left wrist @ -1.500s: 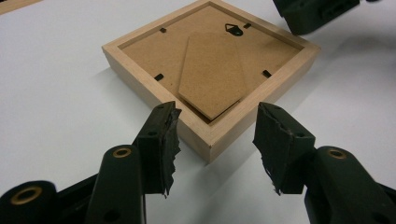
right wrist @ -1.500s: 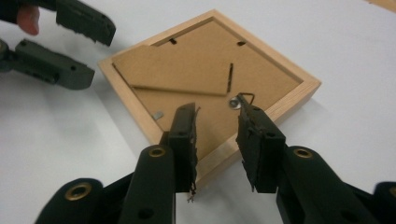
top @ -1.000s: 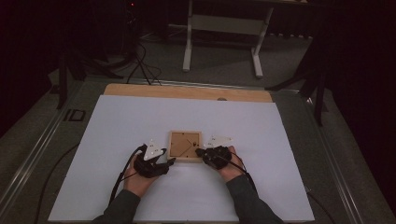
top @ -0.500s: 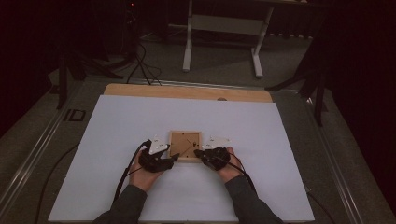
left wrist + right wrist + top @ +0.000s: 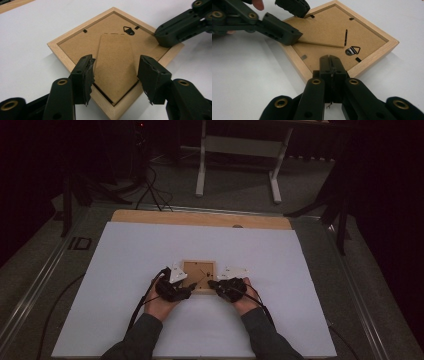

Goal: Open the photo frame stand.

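Observation:
A light wooden picture frame [image 5: 199,275] lies face down on the white sheet, brown backing up. Its cardboard stand flap [image 5: 113,60] and a small metal hanger [image 5: 128,30] show on the back. My left gripper [image 5: 116,62] is open at the frame's near corner, one jaw on each side of the flap's wide end with small gaps. The flap [image 5: 322,35] sits slightly raised between the left gripper's [image 5: 298,21] jaws. My right gripper [image 5: 332,58] is shut with nothing between its jaws, and its tips rest on the frame's rim beside the hanger [image 5: 353,50]. Both hands flank the frame.
The white sheet [image 5: 125,270] covers most of the table, with a wooden strip [image 5: 200,218] along its far edge. Beyond the table stand a pale metal support [image 5: 240,150] and floor cables [image 5: 150,190]. Cables trail from both grippers toward the near edge.
My left hand has slid a little right and forward, so its jaws now straddle the frame's near left corner. The right hand and the frame have stayed put.

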{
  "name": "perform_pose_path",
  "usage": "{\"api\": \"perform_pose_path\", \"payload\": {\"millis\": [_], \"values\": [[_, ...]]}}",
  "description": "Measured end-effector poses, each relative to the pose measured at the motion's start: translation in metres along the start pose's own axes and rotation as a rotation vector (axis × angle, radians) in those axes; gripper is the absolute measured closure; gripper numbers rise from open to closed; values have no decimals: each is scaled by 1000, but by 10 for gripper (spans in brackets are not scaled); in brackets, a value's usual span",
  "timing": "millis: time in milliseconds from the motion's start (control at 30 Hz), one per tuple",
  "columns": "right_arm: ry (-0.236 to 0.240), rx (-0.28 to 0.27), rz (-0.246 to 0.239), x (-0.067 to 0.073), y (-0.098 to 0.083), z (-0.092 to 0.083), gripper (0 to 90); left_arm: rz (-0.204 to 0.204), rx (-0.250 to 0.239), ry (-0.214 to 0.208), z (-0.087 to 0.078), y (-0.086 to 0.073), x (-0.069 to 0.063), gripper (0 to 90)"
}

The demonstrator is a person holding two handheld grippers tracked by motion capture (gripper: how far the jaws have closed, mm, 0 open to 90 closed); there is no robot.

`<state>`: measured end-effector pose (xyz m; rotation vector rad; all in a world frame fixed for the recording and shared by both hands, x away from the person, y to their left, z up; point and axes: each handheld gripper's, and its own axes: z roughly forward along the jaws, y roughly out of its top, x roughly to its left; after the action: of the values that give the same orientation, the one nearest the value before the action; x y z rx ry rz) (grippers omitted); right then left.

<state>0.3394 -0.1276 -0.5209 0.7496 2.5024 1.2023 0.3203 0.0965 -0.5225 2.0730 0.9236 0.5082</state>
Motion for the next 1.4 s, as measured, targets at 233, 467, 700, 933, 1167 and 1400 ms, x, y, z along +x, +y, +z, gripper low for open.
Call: {"api": "perform_pose_path", "payload": {"millis": [233, 467, 700, 933, 1167, 1400], "values": [[0, 0, -3, 0, 0, 0, 899, -33, 17, -26, 5, 3, 3, 491], [-2, 0, -4, 0, 0, 0, 899, -21, 58, -30, 5, 9, 4, 510], [0, -1, -2, 0, 0, 0, 899, -18, 47, -22, -1, 18, 3, 509], [-1, -1, -3, 0, 0, 0, 899, -55, 19, -43, -4, 19, 6, 450], [0, -1, -2, 0, 0, 0, 898, -94, -26, -59, -27, 17, 13, 419], [0, -1, -4, 0, 0, 0, 898, -123, -5, -71, -38, 6, 18, 470]]}}
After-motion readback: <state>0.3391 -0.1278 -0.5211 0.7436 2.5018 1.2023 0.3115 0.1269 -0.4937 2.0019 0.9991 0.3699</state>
